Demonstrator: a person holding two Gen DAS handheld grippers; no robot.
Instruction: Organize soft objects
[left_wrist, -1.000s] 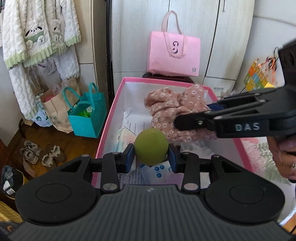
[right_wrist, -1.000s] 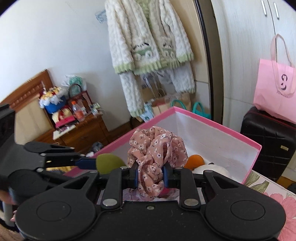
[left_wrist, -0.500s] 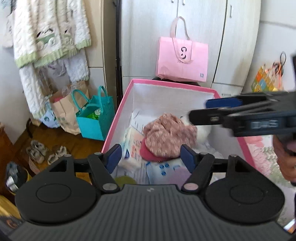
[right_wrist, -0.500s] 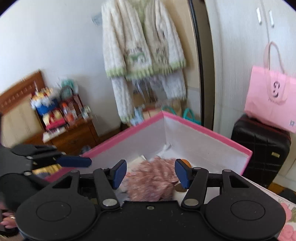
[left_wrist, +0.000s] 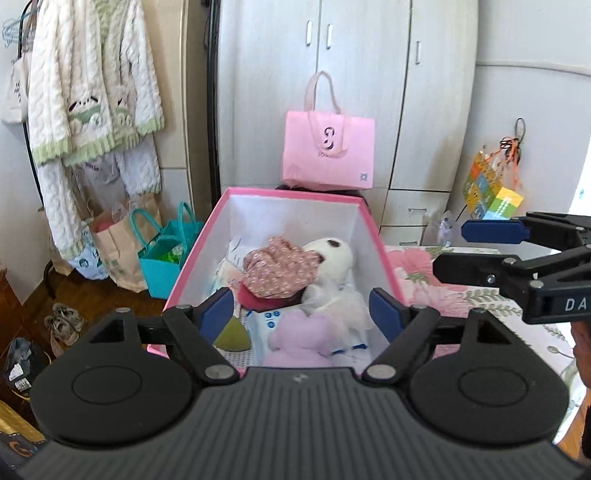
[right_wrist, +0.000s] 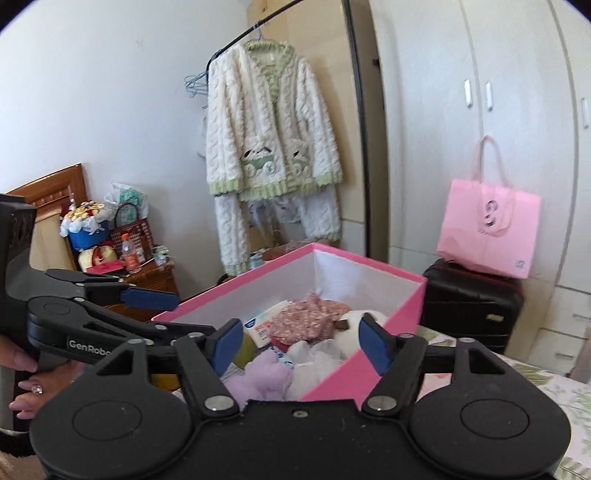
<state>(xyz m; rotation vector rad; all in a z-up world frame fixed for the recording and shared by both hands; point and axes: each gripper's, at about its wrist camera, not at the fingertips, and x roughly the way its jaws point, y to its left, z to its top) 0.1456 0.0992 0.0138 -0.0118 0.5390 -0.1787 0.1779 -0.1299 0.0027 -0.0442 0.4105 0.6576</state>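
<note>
A pink box (left_wrist: 192, 254) with white walls holds the soft things: a pink floral cloth (left_wrist: 280, 271), a white plush (left_wrist: 328, 258), a lilac plush (left_wrist: 299, 339) and a green ball (left_wrist: 231, 338) in the near left corner. My left gripper (left_wrist: 303, 312) hovers at the box's near end, its jaws opening with nothing between them. My right gripper (right_wrist: 301, 345) stands at the box's near right corner (right_wrist: 369, 258), jaws also opening and empty, above the floral cloth (right_wrist: 306, 321) and lilac plush (right_wrist: 266, 373). Each gripper appears in the other's view: the right gripper (left_wrist: 465, 251), the left gripper (right_wrist: 184, 314).
A pink tote bag (left_wrist: 328, 151) sits on a black suitcase (right_wrist: 472, 302) behind the box, before a white wardrobe. A cream cardigan (right_wrist: 273, 147) hangs on the left. A teal bag (left_wrist: 162, 258), a paper bag and shoes (left_wrist: 62, 325) are on the floor. A floral bedspread (left_wrist: 424, 288) lies to the right.
Both grippers opened and drew back from the box. The left let go of the green ball, the right of the floral cloth; both now lie in the box.
</note>
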